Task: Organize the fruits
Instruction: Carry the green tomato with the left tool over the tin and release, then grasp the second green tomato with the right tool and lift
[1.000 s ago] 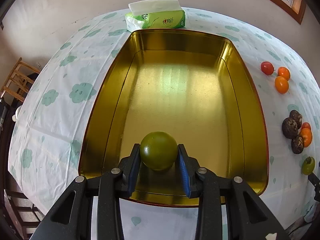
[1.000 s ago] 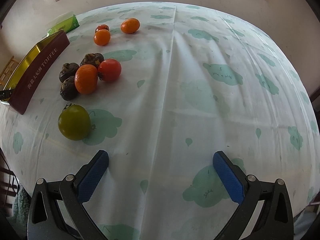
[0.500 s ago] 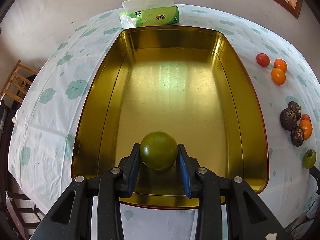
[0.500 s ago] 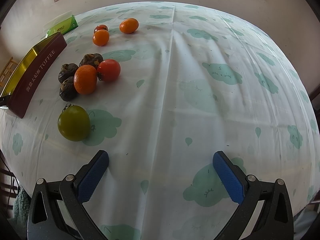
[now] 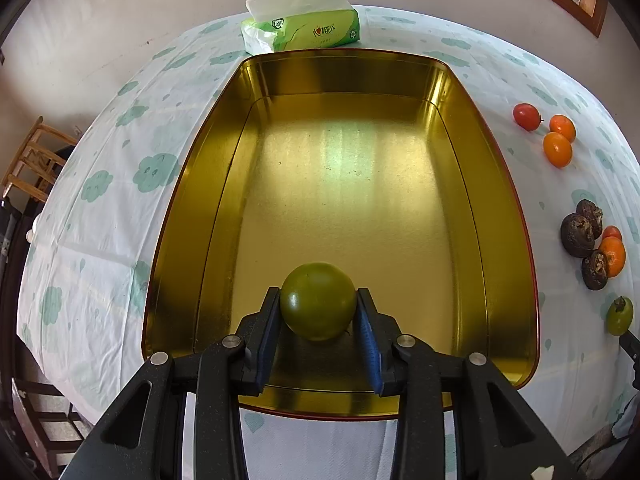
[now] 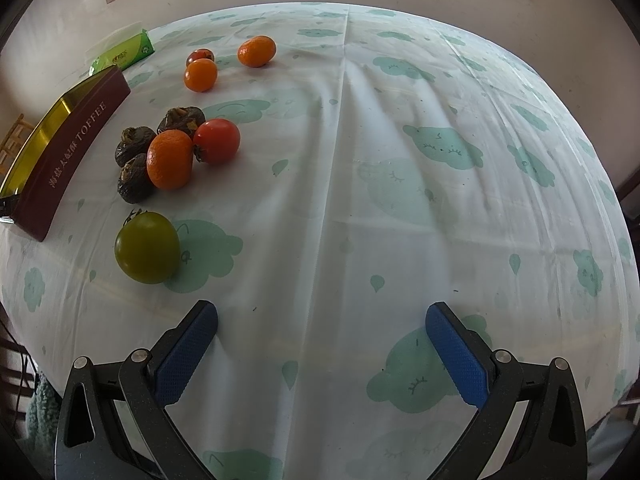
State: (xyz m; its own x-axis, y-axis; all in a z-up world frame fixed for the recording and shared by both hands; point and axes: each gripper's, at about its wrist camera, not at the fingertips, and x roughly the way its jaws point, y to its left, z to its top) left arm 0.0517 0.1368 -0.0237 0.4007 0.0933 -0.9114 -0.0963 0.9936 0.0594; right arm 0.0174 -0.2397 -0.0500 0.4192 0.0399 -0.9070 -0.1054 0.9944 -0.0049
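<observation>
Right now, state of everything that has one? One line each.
left gripper: shut on held green tomato, over the tin
right gripper: open, holding nothing
gold tin: lid off, nothing resting inside
second green tomato: loose on the tablecloth
tissue pack: open, a tissue sticking out

We are holding our right gripper point(image 6: 322, 322) wide open over the table point(image 6: 400, 200), touching nothing. A green tomato point(image 6: 147, 247) is sitting near the table's left edge. Behind it, oranges point(image 6: 170, 159), a red tomato point(image 6: 217, 141) and dark fruits point(image 6: 135, 178) are huddling beside the toffee tin point(image 6: 72, 152).
</observation>
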